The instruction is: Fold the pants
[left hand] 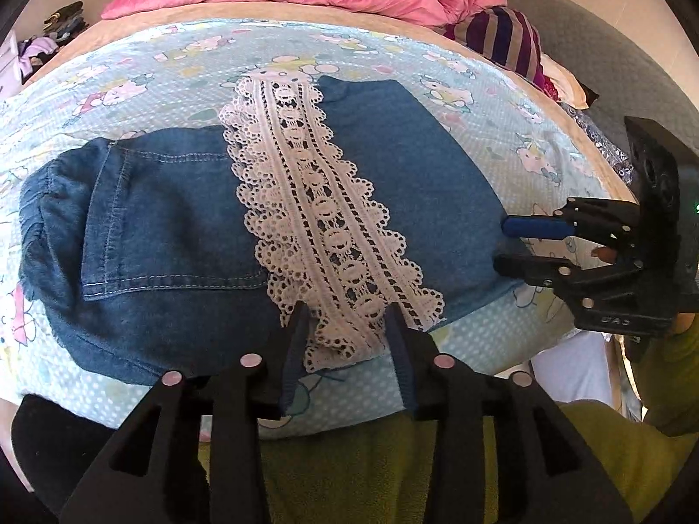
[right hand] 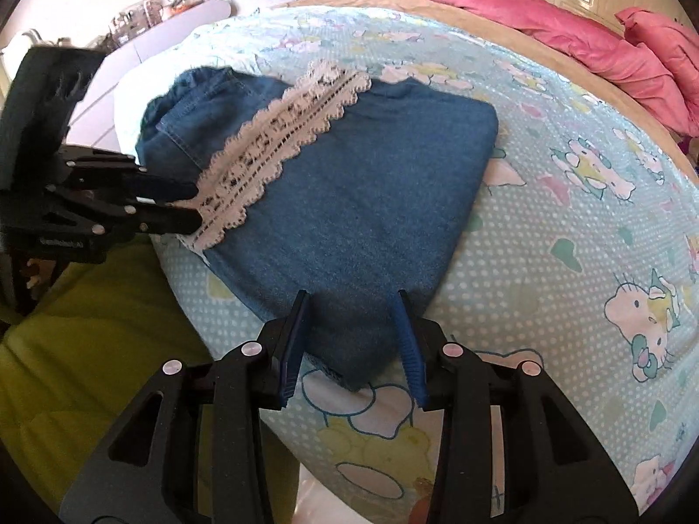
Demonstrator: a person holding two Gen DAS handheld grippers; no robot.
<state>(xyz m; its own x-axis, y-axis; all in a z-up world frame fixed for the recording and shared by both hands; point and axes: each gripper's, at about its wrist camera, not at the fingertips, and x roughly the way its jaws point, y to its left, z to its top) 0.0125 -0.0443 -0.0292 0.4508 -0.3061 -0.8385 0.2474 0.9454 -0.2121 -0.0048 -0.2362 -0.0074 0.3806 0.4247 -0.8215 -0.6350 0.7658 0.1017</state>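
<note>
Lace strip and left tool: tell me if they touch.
Touching. The left wrist view shows the left tool's fingers pressed on the lace strip's near end.
</note>
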